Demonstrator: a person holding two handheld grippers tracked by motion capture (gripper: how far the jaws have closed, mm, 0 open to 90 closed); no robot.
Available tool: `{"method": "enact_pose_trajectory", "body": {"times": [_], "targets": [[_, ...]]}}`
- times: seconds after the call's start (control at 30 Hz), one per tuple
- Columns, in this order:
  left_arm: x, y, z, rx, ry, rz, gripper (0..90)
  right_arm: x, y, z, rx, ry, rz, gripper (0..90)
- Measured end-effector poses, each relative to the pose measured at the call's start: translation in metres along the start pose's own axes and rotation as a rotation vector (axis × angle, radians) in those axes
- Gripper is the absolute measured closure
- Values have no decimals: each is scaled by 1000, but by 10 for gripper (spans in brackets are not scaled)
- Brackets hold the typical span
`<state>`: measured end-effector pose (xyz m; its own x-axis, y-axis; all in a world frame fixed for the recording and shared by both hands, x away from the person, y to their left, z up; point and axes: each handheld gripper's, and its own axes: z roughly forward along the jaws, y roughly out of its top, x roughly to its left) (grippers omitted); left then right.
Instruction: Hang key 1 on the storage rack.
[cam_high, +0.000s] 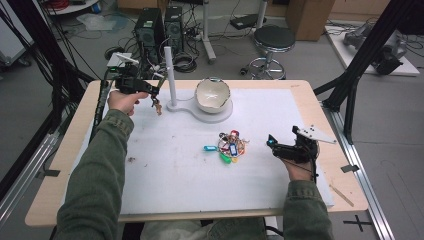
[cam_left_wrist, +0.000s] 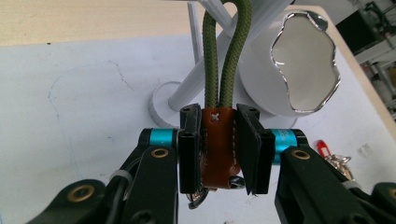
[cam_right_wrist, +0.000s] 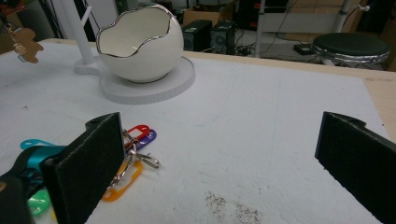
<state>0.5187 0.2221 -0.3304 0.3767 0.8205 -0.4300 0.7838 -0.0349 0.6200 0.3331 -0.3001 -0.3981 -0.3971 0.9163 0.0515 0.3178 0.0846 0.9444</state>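
Clamping the brown leather keychain (cam_left_wrist: 217, 144) beside the white stand (cam_high: 169, 75), the left gripper (cam_left_wrist: 218, 149) should lift its green loop (cam_left_wrist: 224, 51) squarely over a peg (slowly, no swinging). Right gripper (cam_right_wrist: 224, 163) waits wide open near the key pile (cam_high: 230, 146).

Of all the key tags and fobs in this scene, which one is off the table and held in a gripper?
The brown leather fob with the green cord loop, clamped in the left gripper beside the white stand. The coloured plastic tags all lie in a pile on the table.
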Motion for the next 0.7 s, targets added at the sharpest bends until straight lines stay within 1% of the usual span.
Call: {"method": "enact_pose_trajectory", "body": {"times": [0.07,0.17,0.27,0.33,0.43,0.47,0.5,0.53,0.57,0.6,0.7], "targets": [[-1,0,2,10,9,10,710,0,0,0,1,1,1,7],[-2,-1,5,14,19,13,710,0,0,0,3,1,0,7],[-3,-2,5,15,38,37,708,0,0,0,3,3,1,7],[-3,-2,5,16,40,44,707,0,0,0,4,0,4,7],[-4,-3,4,9,69,65,698,0,0,0,6,1,5,7],[-5,-3,4,4,78,67,691,0,0,0,6,1,4,7],[-5,-3,4,-6,83,63,678,0,0,0,5,1,4,7],[-5,-4,3,-21,83,54,594,0,0,0,4,-1,3,7],[-4,-4,2,-37,77,36,594,0,0,0,4,-1,3,7],[-3,-5,1,-46,71,28,576,0,0,0,4,0,4,7],[0,-7,-1,-59,94,23,491,0,0,0,4,-1,4,7]]}}
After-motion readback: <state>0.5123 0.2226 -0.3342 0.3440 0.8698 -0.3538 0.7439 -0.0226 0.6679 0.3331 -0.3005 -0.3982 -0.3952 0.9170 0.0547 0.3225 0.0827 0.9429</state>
